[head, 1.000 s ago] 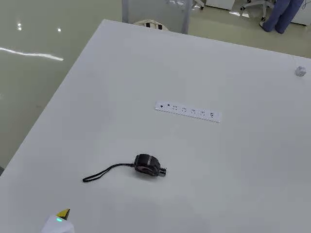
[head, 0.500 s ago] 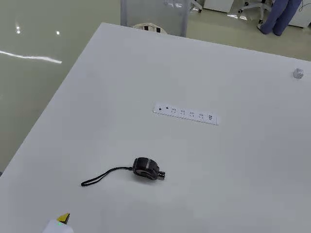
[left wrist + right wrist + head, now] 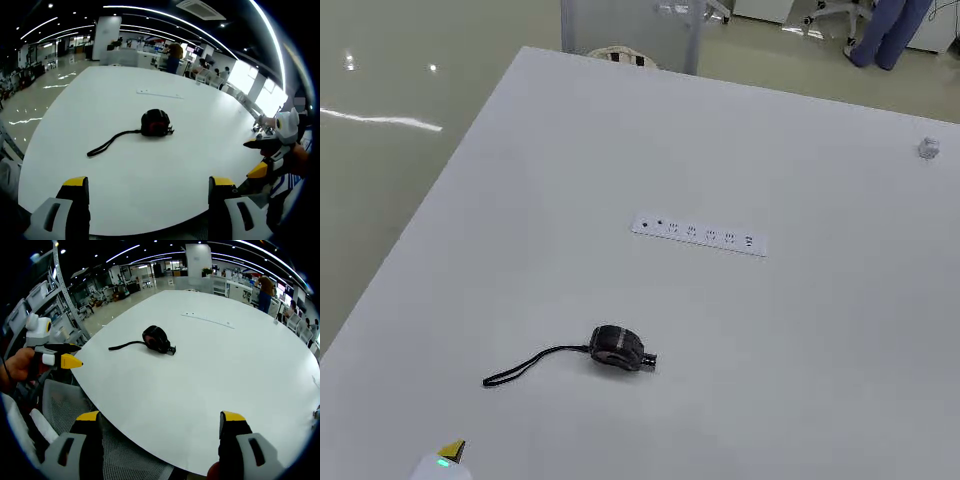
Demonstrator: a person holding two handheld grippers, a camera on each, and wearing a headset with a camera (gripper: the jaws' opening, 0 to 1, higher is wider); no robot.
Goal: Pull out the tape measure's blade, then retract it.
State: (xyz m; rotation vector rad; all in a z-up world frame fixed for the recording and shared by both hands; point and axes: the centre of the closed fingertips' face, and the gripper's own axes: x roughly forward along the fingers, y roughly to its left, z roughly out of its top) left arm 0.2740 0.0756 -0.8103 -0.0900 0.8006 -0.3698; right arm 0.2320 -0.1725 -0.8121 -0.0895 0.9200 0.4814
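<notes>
A black tape measure (image 3: 620, 348) lies on the white table (image 3: 620, 150), its blade drawn in and its black wrist strap (image 3: 520, 368) trailing to the left. In the left gripper view the tape measure (image 3: 155, 123) sits well ahead of my open left gripper (image 3: 148, 185), nothing between the jaws. My right gripper (image 3: 160, 417) is open too, off the near table edge, with the tape measure (image 3: 156, 339) far ahead of it. A gripper's yellow tip (image 3: 450, 450) shows at the bottom left of the head view, apart from the strap.
A white power strip (image 3: 698, 235) lies beyond the tape measure. A small clear object (image 3: 928, 148) sits at the far right. The table's left edge drops to a shiny floor (image 3: 390, 150). A mesh chair (image 3: 125, 460) is below the right gripper.
The head camera has shifted slightly, so the picture sits a little differently. The tape measure has stayed in place on the table.
</notes>
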